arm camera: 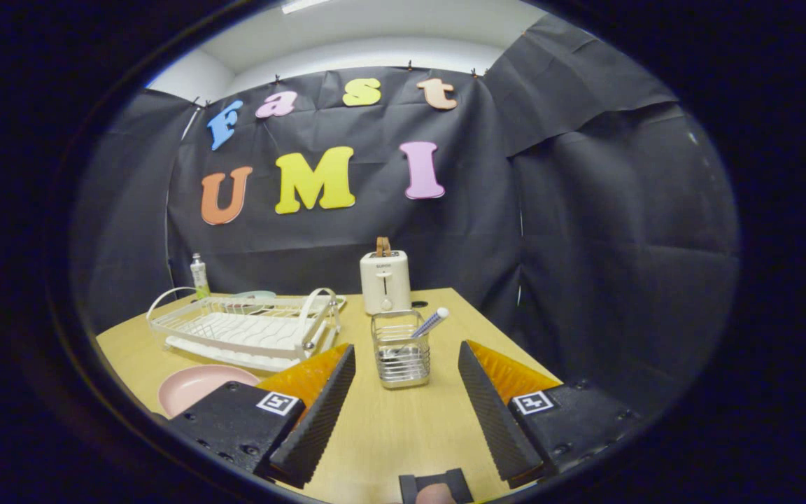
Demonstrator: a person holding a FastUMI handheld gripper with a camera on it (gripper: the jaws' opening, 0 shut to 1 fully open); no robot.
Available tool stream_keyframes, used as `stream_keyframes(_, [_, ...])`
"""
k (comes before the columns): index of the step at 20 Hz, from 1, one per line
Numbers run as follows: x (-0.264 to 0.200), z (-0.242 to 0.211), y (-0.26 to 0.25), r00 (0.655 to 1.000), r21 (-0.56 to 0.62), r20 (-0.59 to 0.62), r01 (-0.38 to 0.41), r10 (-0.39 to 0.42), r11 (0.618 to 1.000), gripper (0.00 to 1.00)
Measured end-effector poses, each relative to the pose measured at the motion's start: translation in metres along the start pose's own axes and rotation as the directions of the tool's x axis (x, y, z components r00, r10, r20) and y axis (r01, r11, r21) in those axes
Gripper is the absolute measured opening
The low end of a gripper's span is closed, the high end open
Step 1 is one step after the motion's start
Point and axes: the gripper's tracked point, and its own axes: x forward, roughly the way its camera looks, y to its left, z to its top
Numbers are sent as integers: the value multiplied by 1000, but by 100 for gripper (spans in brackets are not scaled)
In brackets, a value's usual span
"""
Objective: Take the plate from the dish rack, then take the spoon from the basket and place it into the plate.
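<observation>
Claw [406, 392] of mine gapes wide, gripping nothing, over the bench [389, 434].
Basket [401, 353] with the spoon [431, 322] sits just ahead between my fingers; pink plate [196, 385] lies beside the rack [242, 329].

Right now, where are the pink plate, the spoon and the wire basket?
pink plate [196, 387]: gripper view, on its inner face, on the table beside the open gripper [406, 406].
spoon [432, 322]: gripper view, on its handle sticking up out of the basket.
wire basket [401, 364]: gripper view, on its front wall, just ahead of the fingers.

Pink plate [196, 387] flat before white dish rack [245, 329]; spoon [431, 323] upright in wire basket [400, 357].
</observation>
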Motion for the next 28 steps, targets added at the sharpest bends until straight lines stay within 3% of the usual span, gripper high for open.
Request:
stream_keyframes(4, [47, -1, -7, 996, 21, -52, -67, 68, 998, 95])
stream_keyframes(8, [85, 2, -13, 991, 34, -78, -104, 106, 994, 86])
stream_keyframes(10, [97, 7, -18, 990, 60, -78, -114, 118, 992, 78])
stream_keyframes(16, [108, 14, -7, 979, 90, -72, -184, 190, 979, 29])
stream_keyframes(19, [110, 20, 2, 971, 108, -83, -216, 225, 970, 18])
stream_keyframes(23, [103, 43, -1, 972, 65, -93, -209, 215, 976, 9])
stream_keyframes(28, [68, 102, -10, 985, -47, -18, -171, 171, 984, 9])
